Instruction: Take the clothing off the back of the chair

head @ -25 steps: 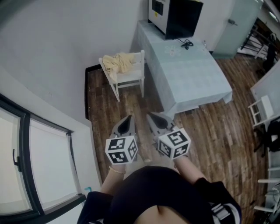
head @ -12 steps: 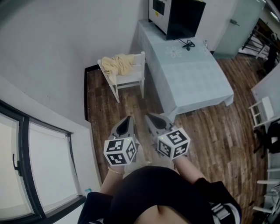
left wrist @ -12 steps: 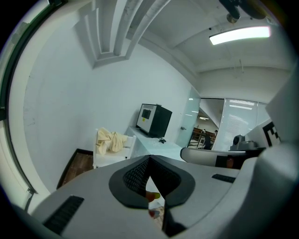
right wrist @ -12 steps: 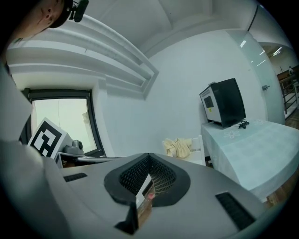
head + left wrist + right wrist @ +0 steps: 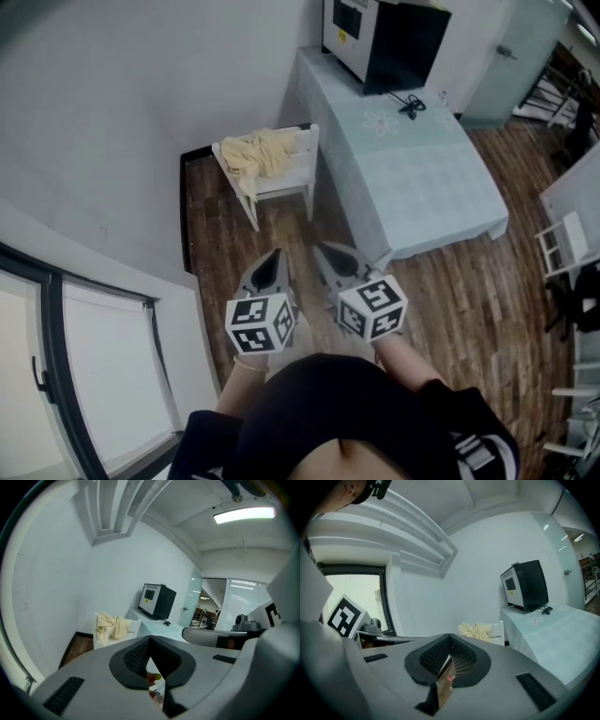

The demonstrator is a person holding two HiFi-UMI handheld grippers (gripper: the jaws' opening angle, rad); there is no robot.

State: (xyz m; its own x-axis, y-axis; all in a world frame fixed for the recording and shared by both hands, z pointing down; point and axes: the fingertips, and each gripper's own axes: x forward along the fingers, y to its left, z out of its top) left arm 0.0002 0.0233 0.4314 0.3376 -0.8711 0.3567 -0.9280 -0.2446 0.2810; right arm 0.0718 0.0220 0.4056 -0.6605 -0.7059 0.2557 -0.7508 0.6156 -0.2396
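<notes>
Pale yellow clothing (image 5: 258,152) draped over white chair (image 5: 284,184). Chair set by wall, just beside cloth-covered table (image 5: 422,178). Dark boxy appliance (image 5: 394,42) seen at table's far end. Left gripper (image 5: 271,266) and right gripper (image 5: 333,258) held side by side, well apart from chair. Both jaws clenched together, nothing grasped.

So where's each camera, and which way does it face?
Head view: on the person's head, facing down at chair and clothing; shows left tool, right tool, torso.
Left gripper view: on left tool, facing the chair over its shut jaws; right tool beside.
Right gripper view: on right tool, same aim; left tool beside.
All show the clothing.
</notes>
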